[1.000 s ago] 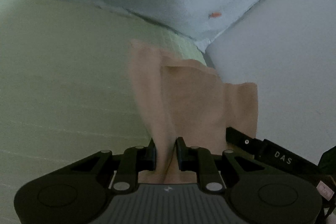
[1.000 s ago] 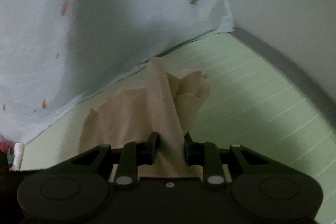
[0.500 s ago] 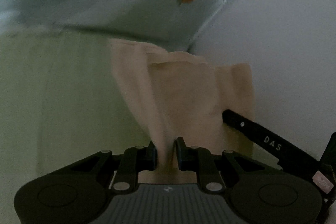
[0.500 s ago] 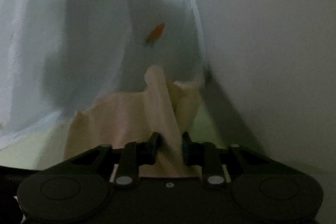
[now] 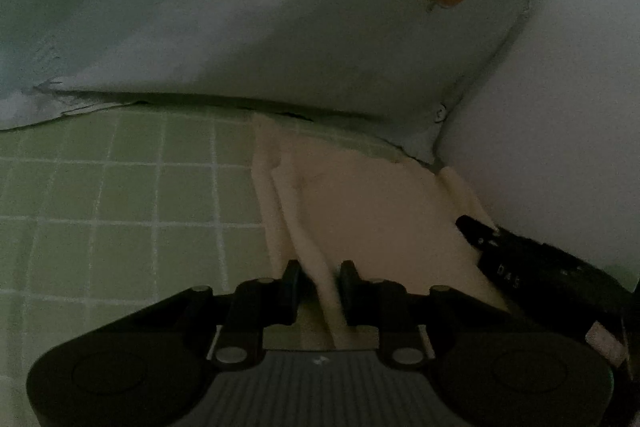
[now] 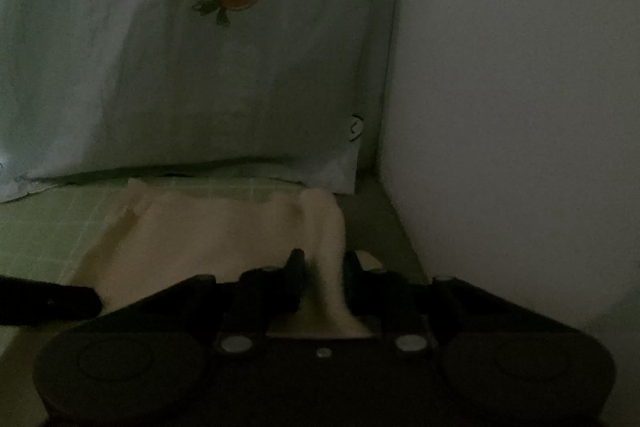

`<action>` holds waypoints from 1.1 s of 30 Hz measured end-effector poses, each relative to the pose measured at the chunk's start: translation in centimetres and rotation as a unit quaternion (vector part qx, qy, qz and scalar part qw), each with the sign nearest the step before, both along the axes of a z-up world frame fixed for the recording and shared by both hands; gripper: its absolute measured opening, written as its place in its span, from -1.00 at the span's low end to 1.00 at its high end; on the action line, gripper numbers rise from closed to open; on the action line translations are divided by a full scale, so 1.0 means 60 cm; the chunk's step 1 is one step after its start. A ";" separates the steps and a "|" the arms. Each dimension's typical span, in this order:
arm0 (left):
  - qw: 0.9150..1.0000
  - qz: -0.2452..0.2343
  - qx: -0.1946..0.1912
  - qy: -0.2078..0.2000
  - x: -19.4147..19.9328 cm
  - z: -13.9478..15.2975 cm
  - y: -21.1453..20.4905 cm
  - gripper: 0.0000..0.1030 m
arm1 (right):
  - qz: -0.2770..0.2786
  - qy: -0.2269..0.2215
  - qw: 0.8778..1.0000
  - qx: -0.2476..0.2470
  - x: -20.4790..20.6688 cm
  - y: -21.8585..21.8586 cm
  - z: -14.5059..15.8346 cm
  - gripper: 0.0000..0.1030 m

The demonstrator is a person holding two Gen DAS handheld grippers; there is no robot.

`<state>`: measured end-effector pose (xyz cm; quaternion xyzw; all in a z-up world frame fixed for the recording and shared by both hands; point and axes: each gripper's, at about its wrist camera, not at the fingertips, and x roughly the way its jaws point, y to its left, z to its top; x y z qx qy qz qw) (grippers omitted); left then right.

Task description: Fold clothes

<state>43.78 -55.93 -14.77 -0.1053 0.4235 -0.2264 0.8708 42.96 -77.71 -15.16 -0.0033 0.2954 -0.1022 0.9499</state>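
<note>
Left gripper (image 5: 319, 277) and right gripper (image 6: 323, 267), lettered "DAS", each pinch the beige garment (image 5: 360, 203) before the carrot-print pillow (image 6: 240, 67).

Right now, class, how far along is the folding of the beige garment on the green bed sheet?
Done: the beige garment lies mostly spread on the green checked sheet, near the carrot-print pillow.
In hand: the left gripper and right gripper each pinch a bunched edge in their jaws.
Left: no finished fold shows; it still needs folding and releasing.
</note>
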 end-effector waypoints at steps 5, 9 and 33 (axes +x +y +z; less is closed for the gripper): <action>0.998 0.005 0.045 -0.041 -0.024 0.063 -0.001 0.32 | -0.023 -0.001 1.000 -0.005 -0.021 0.015 0.040 0.32; 0.993 0.014 0.035 -0.110 -0.095 0.151 0.034 0.98 | -0.028 -0.059 0.998 -0.014 -0.101 0.060 0.107 0.99; 0.978 -0.012 0.089 -0.188 -0.505 0.325 0.211 1.00 | -0.078 -0.046 0.995 0.052 -0.610 0.318 0.236 1.00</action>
